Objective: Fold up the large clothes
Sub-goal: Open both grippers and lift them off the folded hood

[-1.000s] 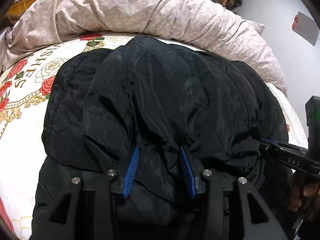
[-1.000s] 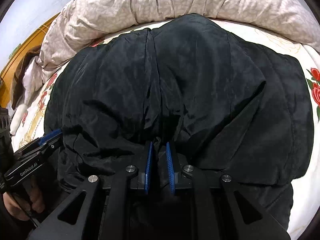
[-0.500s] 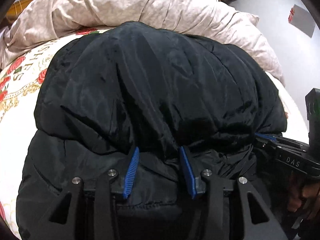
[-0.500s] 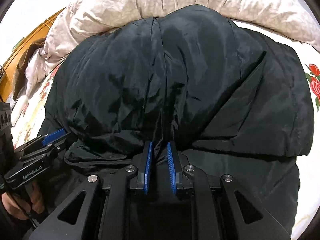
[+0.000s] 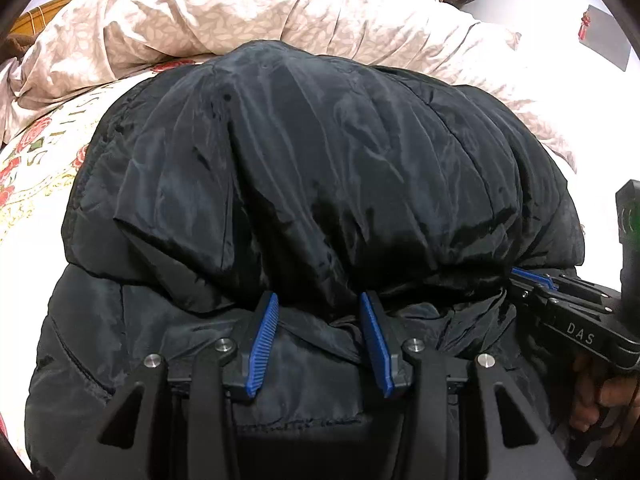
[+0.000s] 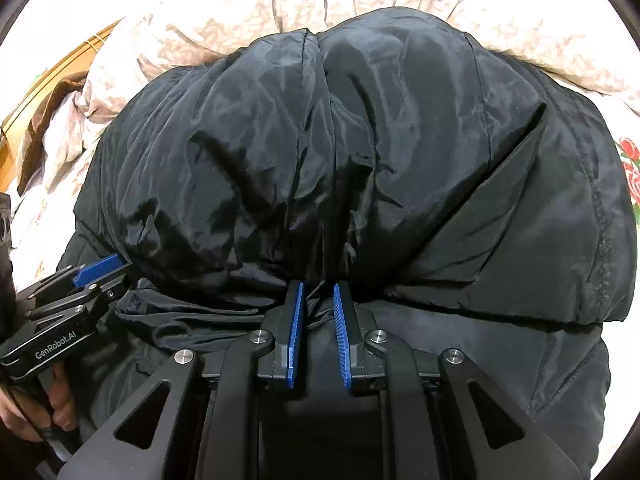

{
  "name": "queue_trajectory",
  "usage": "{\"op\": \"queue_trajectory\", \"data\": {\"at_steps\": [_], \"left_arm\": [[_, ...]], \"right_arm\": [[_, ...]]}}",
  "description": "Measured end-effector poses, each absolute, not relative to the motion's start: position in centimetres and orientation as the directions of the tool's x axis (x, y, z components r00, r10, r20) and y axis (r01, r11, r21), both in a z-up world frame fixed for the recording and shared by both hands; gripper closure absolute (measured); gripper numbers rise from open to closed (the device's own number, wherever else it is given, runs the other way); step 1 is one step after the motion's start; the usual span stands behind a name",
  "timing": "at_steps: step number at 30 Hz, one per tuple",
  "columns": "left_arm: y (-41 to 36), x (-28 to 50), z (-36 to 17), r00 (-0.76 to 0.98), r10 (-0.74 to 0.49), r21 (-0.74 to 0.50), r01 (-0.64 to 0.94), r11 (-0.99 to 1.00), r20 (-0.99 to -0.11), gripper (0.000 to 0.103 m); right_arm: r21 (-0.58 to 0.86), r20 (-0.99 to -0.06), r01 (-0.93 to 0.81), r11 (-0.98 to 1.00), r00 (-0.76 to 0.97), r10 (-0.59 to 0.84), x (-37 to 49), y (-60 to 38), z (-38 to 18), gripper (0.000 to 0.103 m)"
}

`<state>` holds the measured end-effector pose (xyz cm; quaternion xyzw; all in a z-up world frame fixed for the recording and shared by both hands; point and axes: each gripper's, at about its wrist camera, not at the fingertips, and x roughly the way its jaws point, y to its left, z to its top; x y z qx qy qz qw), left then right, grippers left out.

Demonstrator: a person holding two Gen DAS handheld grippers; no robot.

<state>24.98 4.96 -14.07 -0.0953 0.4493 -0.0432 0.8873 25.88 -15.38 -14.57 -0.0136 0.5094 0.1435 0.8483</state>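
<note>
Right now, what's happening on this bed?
A person is folding a black jacket on the bed. Both grippers are shut on the same folded-over edge: the left gripper pinches a thick bunch, the right gripper a thinner one. The upper layer lies doubled over the lower part, with a quilt bunched behind.

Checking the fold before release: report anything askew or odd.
Nothing damaged. The black jacket folded layer bulges high and its near edge sits crooked over the lower layer, bunched where both jaws pinch it.
</note>
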Motion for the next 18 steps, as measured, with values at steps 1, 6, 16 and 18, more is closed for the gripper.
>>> {"op": "queue_trajectory", "data": {"at_steps": [1, 6, 16, 18], "left_arm": [[4.9, 25.2, -13.8, 0.586, -0.161, -0.211, -0.016, 0.977, -0.794, 0.057], [4.8, 24.3, -10.6, 0.575, -0.141, -0.200, -0.041, 0.979, -0.806, 0.058], [4.3, 15.4, -4.0, 0.639, -0.106, -0.172, -0.042, 0.984, -0.762, 0.055], [4.0, 13.8, -3.3, 0.645, -0.115, -0.186, -0.043, 0.982, -0.755, 0.055]], "right_arm": [[0.128, -0.872, -0.251, 0.959, 0.433, 0.230, 25.9, -15.4, -14.2, 0.087], [0.129, -0.852, -0.235, 0.963, 0.471, 0.229, 23.9, -15.8, -10.3, 0.073], [0.120, -0.789, -0.249, 0.961, 0.563, 0.244, 15.7, -18.3, -3.1, 0.065], [0.121, -0.784, -0.243, 0.963, 0.572, 0.242, 13.8, -19.1, -2.4, 0.065]]}}
